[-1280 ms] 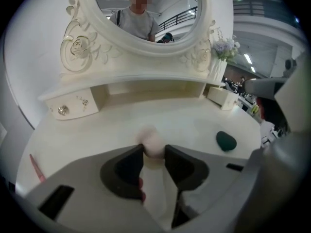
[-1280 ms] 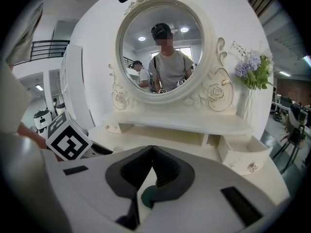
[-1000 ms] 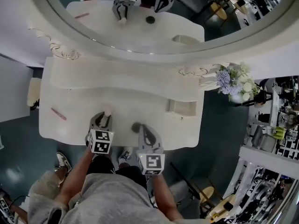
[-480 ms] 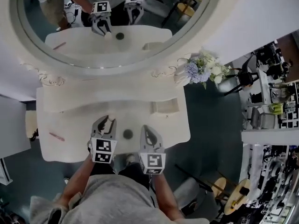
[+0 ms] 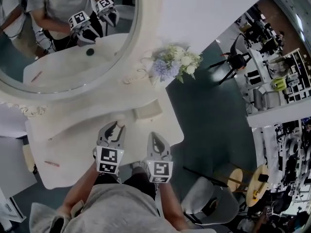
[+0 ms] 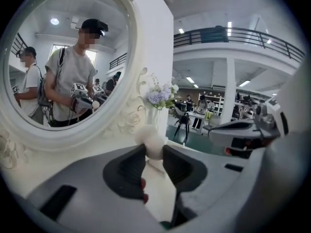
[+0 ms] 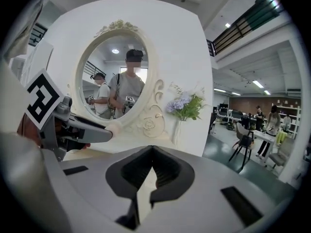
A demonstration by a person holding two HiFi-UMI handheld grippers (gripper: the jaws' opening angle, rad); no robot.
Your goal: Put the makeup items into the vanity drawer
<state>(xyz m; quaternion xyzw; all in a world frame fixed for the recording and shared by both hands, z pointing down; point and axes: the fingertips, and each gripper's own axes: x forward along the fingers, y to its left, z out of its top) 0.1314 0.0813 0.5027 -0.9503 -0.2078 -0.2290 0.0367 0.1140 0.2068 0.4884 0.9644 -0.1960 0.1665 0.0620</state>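
1. Pinching a pale round sponge (image 6: pixel 149 141) in the left claw (image 6: pixel 153 152), jaws partway apart and pressed on its two sides, with nothing else between them.
2. Keeping the right claw (image 7: pixel 151 161) pressed together and empty, just beside the left one in the head view.
3. Lifted off the desk (image 5: pixel 73 135) since a second ago: low then at the front edge, sponge down at the surface; carried clear above it now, grip unchanged.
4. Swung round as well, pushing the mirror (image 5: pixel 138 47) and the flowers (image 5: pixel 175 62) leftward in the head view and bringing bare floor (image 5: pixel 209 110) into the right half. Apparently turning toward the desk's right end.
5. No longer showing the dark round thing that lay on the desk between the claws. Only its reflection (image 5: pixel 90 52) visible in the mirror, so probably hidden under the claws and still to be picked up.
6. Leaving a pink stick (image 5: pixel 51 163) near the desk's left front corner, well apart from both claws.
7. Seeing no open drawer in any view. Just ahead of the claws, a small box-like compartment (image 5: pixel 147 111) on the desk top; cannot tell whether that is the place meant.
8. Reading this as the first item in transit: sponge picked up, not yet stowed. Drawer still to be found or pulled open, likely a job for the free right claw.
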